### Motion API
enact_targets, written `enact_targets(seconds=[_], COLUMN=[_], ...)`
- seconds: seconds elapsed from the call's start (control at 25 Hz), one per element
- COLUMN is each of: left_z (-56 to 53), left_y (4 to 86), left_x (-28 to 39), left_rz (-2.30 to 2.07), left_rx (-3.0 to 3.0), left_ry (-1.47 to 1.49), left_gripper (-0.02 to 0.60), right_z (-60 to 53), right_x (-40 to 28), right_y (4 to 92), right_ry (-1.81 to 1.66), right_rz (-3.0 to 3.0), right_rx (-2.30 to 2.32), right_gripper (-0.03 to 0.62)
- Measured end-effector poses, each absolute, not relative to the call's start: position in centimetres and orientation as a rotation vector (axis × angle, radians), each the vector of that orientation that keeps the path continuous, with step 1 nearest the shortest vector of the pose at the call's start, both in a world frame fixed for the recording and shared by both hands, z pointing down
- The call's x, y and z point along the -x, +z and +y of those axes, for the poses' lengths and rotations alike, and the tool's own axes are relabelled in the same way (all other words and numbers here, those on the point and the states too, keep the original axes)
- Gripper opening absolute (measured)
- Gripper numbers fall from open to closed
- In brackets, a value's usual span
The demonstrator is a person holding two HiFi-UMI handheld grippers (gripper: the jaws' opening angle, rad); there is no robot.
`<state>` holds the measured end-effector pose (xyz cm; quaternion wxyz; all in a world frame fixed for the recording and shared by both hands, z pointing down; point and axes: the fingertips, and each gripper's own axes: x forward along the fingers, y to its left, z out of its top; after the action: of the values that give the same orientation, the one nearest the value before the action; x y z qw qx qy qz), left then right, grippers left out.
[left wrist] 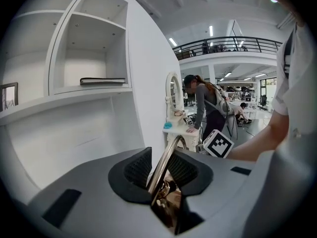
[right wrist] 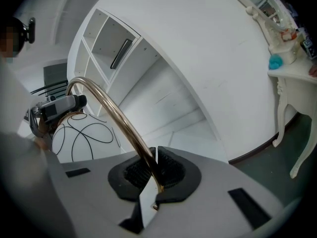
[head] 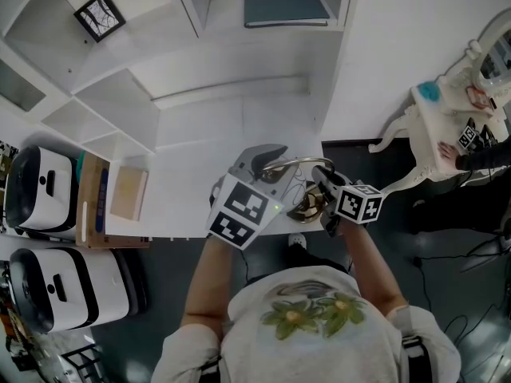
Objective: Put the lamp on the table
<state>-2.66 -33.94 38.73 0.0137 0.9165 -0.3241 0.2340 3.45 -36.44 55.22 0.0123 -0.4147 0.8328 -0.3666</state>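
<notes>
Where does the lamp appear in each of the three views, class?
Head view: lamp just below and right of centre.
Left gripper view: lamp bottom centre, brass parts only.
Right gripper view: lamp arching from upper left to bottom centre, white globe at left.
Shared landmark: white dressing table.

The head view looks steeply down onto the desk (head: 200, 134). Cameras on the left tool (left wrist: 159, 175) and right tool (right wrist: 151, 175) sit close behind their jaws (wide-angle, looking outward). All three views share the lamp (head: 299, 164) and shelving (head: 120, 94).
</notes>
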Motion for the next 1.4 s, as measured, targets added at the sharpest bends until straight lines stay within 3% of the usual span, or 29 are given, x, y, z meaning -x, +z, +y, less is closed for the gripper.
enact_targets(seconds=[1.0, 1.2, 1.4], left_z=[-30.8, -29.8, -29.9], left_y=[39.0, 37.1, 37.0], left_x=[-1.2, -2.2, -2.0], left_rz=[-0.715, -0.575, -0.610], left_rx=[-2.967, -2.958, -2.956], left_ry=[0.752, 0.470, 0.421], left_gripper=[0.153, 0.155, 0.163], right_z=[-35.2, -35.1, -35.1], right_x=[-4.9, -6.2, -6.3], right_y=[56.5, 57.3, 57.2], right_ry=[-1.128, -1.140, -1.129], right_rz=[2.630, 2.605, 2.600], right_rx=[1.400, 1.454, 1.439], right_gripper=[0.032, 0.032, 0.034])
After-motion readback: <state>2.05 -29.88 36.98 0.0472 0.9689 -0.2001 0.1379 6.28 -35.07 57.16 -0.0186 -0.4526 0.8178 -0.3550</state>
